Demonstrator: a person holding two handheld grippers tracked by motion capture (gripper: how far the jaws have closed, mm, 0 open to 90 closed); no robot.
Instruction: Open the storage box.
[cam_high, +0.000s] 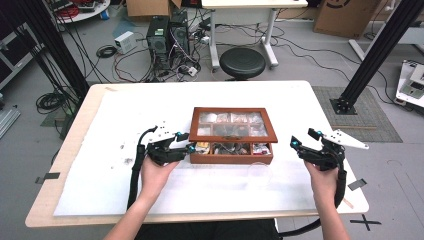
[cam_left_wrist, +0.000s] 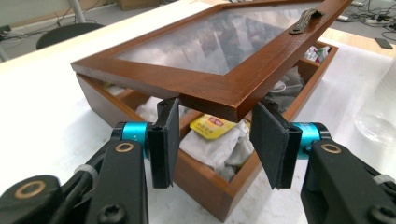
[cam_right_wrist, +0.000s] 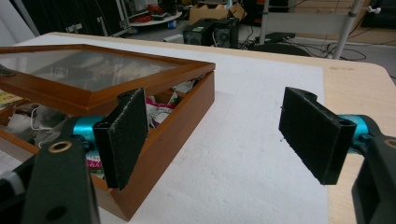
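Left gripper (cam_left_wrist: 215, 140): jaws spread wide, one on each side of the front corner of the lid (cam_left_wrist: 219, 56), with gaps visible between pads and wood, so nothing is clamped; the corner of the lid lies just above and between the pads. The lid, a wooden frame with a glass pane, is tilted up at its front edge over the box (cam_left_wrist: 205, 186). Just behind the jaws, a yellow-tagged tea bag (cam_left_wrist: 212, 127) lies on pale sachets in the front compartment. Right gripper (cam_right_wrist: 219, 140): jaws wide apart and empty, over the white mat (cam_right_wrist: 243, 154), beside the box's right end and not touching it. In the high view the left gripper (cam_high: 189, 142) meets the front left corner of the box (cam_high: 232, 159), the right gripper (cam_high: 299, 141) stands apart at its right, and the box sits mid-table (cam_high: 75, 135).
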